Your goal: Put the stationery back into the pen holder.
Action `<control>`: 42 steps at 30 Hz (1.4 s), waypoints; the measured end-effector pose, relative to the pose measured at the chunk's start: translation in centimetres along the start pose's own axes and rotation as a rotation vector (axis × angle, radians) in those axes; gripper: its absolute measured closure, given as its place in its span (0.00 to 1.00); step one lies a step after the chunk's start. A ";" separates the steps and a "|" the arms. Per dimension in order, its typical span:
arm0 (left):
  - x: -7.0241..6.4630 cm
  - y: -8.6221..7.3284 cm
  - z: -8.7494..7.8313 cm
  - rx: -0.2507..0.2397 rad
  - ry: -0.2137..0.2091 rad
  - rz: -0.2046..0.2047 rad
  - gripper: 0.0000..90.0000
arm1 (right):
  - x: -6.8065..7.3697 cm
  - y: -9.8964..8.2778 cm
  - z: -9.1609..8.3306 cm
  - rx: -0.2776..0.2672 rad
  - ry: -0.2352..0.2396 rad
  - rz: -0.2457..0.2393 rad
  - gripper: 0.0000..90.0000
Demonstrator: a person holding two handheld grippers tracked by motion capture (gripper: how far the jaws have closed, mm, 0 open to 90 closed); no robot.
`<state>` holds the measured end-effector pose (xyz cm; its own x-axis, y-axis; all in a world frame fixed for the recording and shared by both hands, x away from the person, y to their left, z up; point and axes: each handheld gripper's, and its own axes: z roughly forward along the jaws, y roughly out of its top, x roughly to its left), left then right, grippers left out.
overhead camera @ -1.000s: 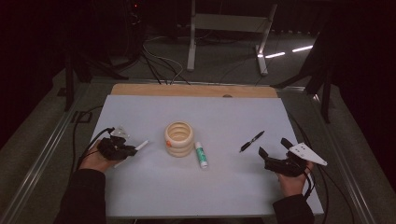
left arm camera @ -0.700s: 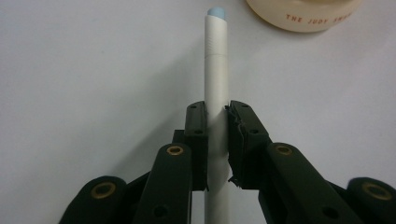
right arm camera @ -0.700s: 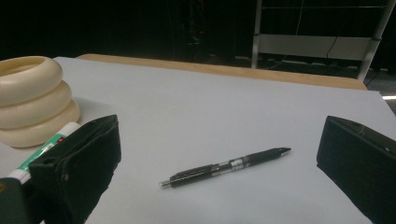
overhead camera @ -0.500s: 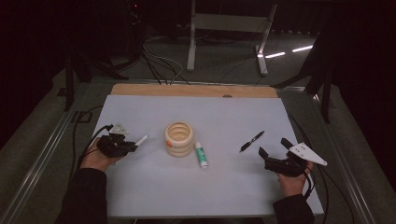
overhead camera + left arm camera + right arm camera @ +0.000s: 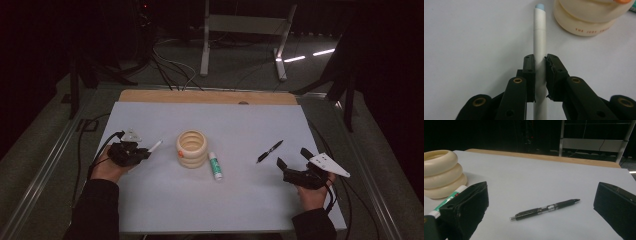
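Nothing moved much: left gripper (image 5: 539, 67) pinches the white pen (image 5: 540, 47), pointing toward the cup (image 5: 192, 148); right gripper (image 5: 540, 220) spread.

The white pen (image 5: 540, 45) clamped in the matt black plastic left gripper (image 5: 539, 75) looks like smooth satin plastic. The cream ringed holder (image 5: 192, 148) is glossy. The table (image 5: 150, 200) is matt white, with a bare wood strip (image 5: 200, 97) along its far edge.
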<state>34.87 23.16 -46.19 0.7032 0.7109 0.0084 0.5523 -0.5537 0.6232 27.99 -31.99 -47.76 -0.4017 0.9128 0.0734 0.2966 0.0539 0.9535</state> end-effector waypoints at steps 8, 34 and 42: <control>-0.2 0.7 -0.3 -0.035 0.021 -0.012 0.88 | 0.0 0.0 0.0 0.001 0.000 -0.001 0.00; -0.9 2.3 -1.1 -0.149 0.081 -0.055 0.88 | 0.0 0.0 0.0 -0.001 -0.001 0.003 0.00; -1.1 2.7 -1.3 -0.176 0.088 -0.060 0.88 | 0.0 0.0 0.0 -0.004 -0.002 0.002 0.00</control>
<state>35.06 21.46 -43.51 0.6255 0.7796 0.0304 0.4999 -0.4304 0.7516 27.98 -32.05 -47.72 -0.3994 0.9138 0.0745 0.2935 0.0505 0.9546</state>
